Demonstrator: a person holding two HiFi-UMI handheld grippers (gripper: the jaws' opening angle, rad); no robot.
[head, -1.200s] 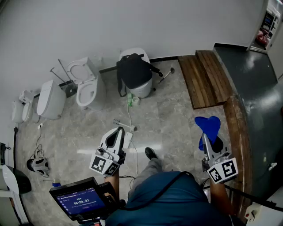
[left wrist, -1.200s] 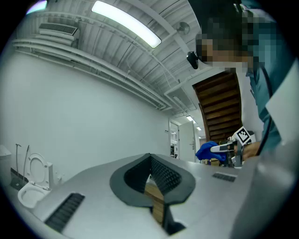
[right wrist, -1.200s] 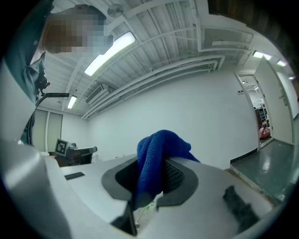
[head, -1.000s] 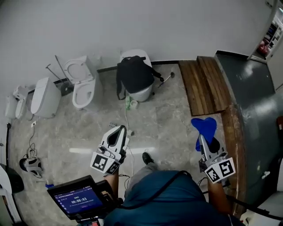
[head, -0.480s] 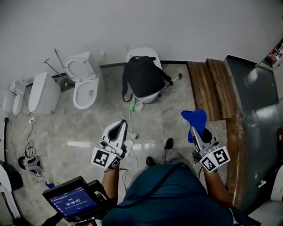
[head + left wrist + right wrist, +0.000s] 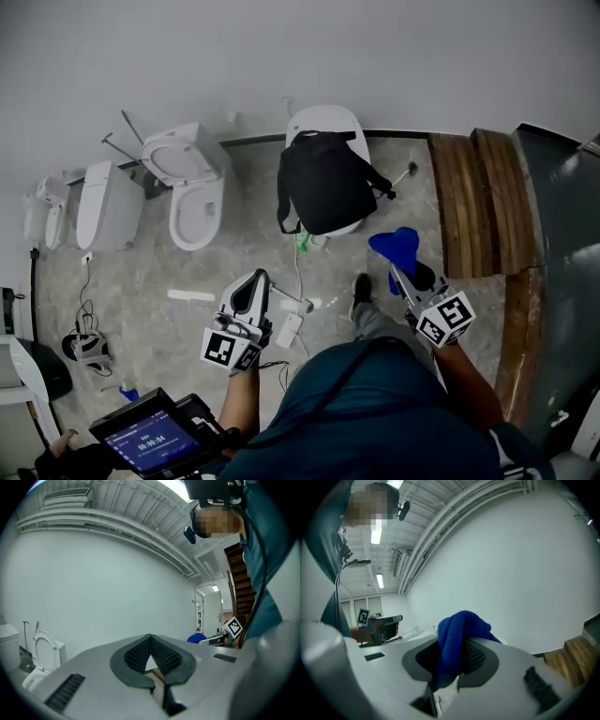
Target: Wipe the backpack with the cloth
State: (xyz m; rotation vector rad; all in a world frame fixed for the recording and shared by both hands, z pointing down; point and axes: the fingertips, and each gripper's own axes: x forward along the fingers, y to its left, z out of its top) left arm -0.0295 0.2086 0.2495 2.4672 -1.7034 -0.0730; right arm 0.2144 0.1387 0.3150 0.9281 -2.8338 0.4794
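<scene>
Blue cloth (image 6: pixel 397 245), limp, pinched in right gripper (image 6: pixel 399 273); left gripper (image 6: pixel 254 279) closed, empty; soft backpack (image 6: pixel 326 186) upper centre likely sags, so brace its top.

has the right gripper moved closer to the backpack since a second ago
Yes. The right gripper, shut on the cloth, has come nearer the backpack, toward the upper left in the head view.

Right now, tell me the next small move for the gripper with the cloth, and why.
Probably carry the right gripper forward and down toward the backpack. Its jaws are shut on the blue cloth, but the cloth hangs apart from the backpack, which lies on a toilet ahead.
</scene>
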